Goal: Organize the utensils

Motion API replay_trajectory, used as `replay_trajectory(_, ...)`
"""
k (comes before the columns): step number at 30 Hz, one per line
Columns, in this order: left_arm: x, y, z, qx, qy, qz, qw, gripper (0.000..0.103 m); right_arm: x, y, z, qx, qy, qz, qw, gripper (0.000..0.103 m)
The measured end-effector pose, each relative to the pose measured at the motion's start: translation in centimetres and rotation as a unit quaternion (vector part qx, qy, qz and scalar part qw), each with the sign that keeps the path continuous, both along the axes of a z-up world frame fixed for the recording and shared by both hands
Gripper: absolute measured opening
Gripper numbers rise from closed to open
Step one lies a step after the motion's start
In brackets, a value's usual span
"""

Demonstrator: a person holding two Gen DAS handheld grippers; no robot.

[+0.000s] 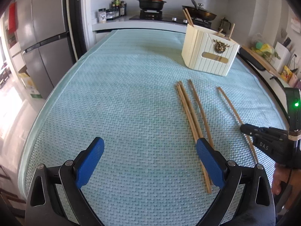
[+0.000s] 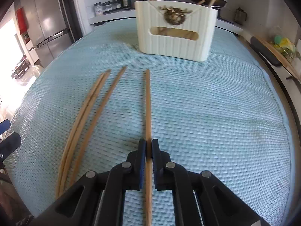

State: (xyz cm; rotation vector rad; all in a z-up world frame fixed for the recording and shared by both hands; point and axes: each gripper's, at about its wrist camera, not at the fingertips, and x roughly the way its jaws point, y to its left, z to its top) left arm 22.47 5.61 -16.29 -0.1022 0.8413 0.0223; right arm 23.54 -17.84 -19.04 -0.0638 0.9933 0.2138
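The right gripper point(image 2: 148, 146) is pinching a single chopstick point(image 2: 148, 101) between its jaws, blue pads pressing in from both sides near the stick's near end. The stick is lying flat on the teal mat point(image 2: 207, 113) covering the table, running straight away from the jaws toward the holder point(image 2: 175, 37), its far tip stopping short of it.

The left gripper point(image 1: 150, 146) is hovering over the mat with its jaws spread wide and nothing between them. Its right pad point(image 1: 208, 160) is sitting over the near part of a pair point(image 1: 188, 109) of chopsticks lying side by side; whether it is touching them cannot be told. A third chopstick point(image 1: 199, 109) is lying just right of that pair, with the held stick further right and well apart.

The cream holder is standing upright at the far side of the mat, with several chopstick ends point(image 1: 189, 17) poking out of its top at angles. Which compartments they are sitting in is hidden by its walls.

In the left wrist view, the right gripper is entering from the right edge, cut off, covering the near part of the held stick. In the right wrist view, that stick's near end is running off the bottom edge.
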Motion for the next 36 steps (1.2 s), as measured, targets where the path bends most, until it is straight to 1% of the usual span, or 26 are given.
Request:
replay_trajectory(3, 1.1, -0.9, -0.4, 0.0, -0.002, -0.019, 0.9998, 0.099, -0.8, -3.1, 0.2, -0.001, 0.005, -0.043, 0.999, 0.005)
replay_trajectory(5, 2.2, -1.4, -0.6, -0.002, 0.0, -0.027, 0.9996, 0.099, -1.4, -4.7, 0.4, -0.001, 0.009, -0.058, 0.998, 0.007)
replay_trajectory(7, 3.2, -1.8, -0.9, -0.003, 0.002, -0.034, 0.9994, 0.099, -1.9, -6.0, 0.6, 0.005, 0.012, -0.068, 0.998, 0.015)
replay_trajectory(8, 3.7, -2.0, -1.0, -0.001, 0.003, -0.035, 0.9994, 0.099, -2.0, -6.2, 0.7, 0.007, 0.01, -0.071, 0.997, 0.027)
replay_trajectory(10, 4.5, -2.3, -1.4, 0.007, 0.007, -0.036, 0.9993, 0.099, -3.0, -7.1, 1.3, 0.01, -0.007, -0.077, 0.997, 0.04)
replay_trajectory(12, 5.3, -2.6, -1.8, 0.021, 0.011, -0.035, 0.9991, 0.099, -3.6, -7.5, 1.9, 0.007, -0.022, -0.079, 0.997, 0.04)
replay_trajectory(15, 6.2, -3.0, -2.6, 0.036, 0.02, -0.033, 0.9986, 0.098, -4.4, -7.8, 2.9, 0.019, -0.039, -0.08, 0.996, 0.04)
replay_trajectory(19, 6.8, -3.3, -3.8, 0.053, 0.039, -0.033, 0.9973, 0.099, -4.6, -7.7, 3.4, 0.018, -0.054, -0.08, 0.995, 0.04)
replay_trajectory(21, 6.7, -3.0, -3.8, 0.047, 0.037, -0.029, 0.9978, 0.099, -4.5, -7.7, 3.4, 0.024, -0.057, -0.082, 0.995, 0.04)
replay_trajectory(25, 6.9, -2.0, -4.5, 0.046, 0.054, -0.021, 0.9973, 0.098, -4.7, -8.1, 3.4, 0.024, -0.06, -0.087, 0.994, 0.04)
replay_trajectory(27, 6.9, -1.7, -4.5, 0.032, 0.055, -0.022, 0.9977, 0.098, -4.8, -8.2, 3.3, 0.023, -0.059, -0.088, 0.994, 0.04)
replay_trajectory(30, 7.1, -1.7, -4.4, 0.042, 0.055, -0.026, 0.9972, 0.098, -4.8, -8.4, 3.2, 0.022, -0.057, -0.091, 0.994, 0.04)
replay_trajectory(34, 8.0, -1.1, -4.2, 0.042, 0.064, -0.03, 0.9966, 0.098, -4.3, -8.8, 3.6, 0.032, -0.055, -0.075, 0.995, 0.04)
replay_trajectory(36, 8.5, -0.9, -4.3, 0.033, 0.077, -0.042, 0.9956, 0.098, -3.6, -9.2, 3.9, 0.042, -0.045, -0.065, 0.996, 0.04)
